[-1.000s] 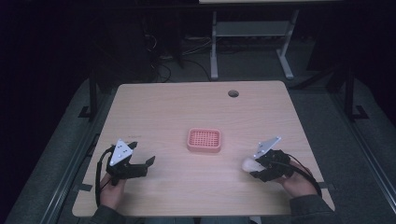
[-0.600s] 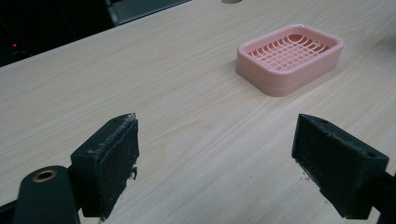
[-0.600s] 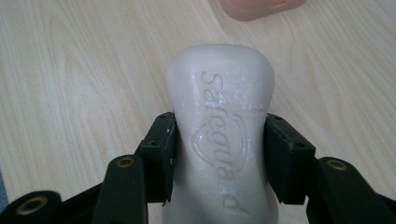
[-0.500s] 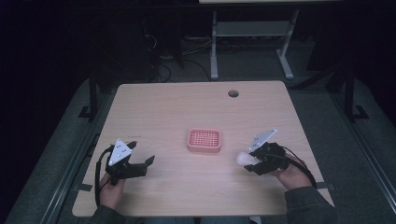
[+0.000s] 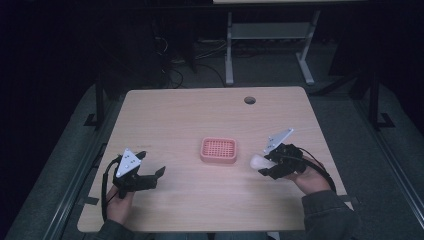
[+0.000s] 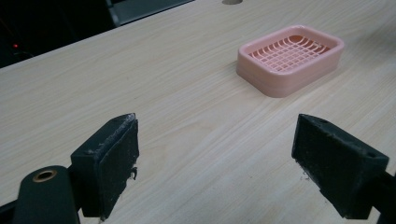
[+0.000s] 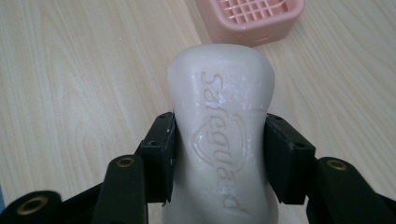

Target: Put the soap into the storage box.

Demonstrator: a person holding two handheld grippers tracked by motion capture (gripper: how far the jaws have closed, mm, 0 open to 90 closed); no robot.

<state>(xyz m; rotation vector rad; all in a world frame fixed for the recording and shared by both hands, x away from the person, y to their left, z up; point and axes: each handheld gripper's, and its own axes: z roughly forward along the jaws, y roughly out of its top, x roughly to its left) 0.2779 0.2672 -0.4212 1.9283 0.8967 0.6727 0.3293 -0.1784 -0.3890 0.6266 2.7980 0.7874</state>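
At a pale wooden table (image 5: 190, 115), a person works two hand-held grippers around a pink soap dish (image 5: 218, 150) that sits at the table's middle. The step in hand looks like carrying: the right gripper (image 5: 264, 164) is clenched on a white bar of soap (image 7: 222, 121), its black pads pressing the bar's two long sides, and holds it off the wood just to the right of the dish. The next move, by this reading, calls for bringing the bar over the dish's grid, lowering it level so that it seats inside the rim, then letting go. The right hand (image 5: 310, 176) comes in from the near right edge with the gripper pointing left towards the dish, the bar sticking out ahead of the jaws. The left gripper (image 5: 152, 175) rests low near the front left, jaws spread wide with nothing between them, aimed across bare wood at the dish
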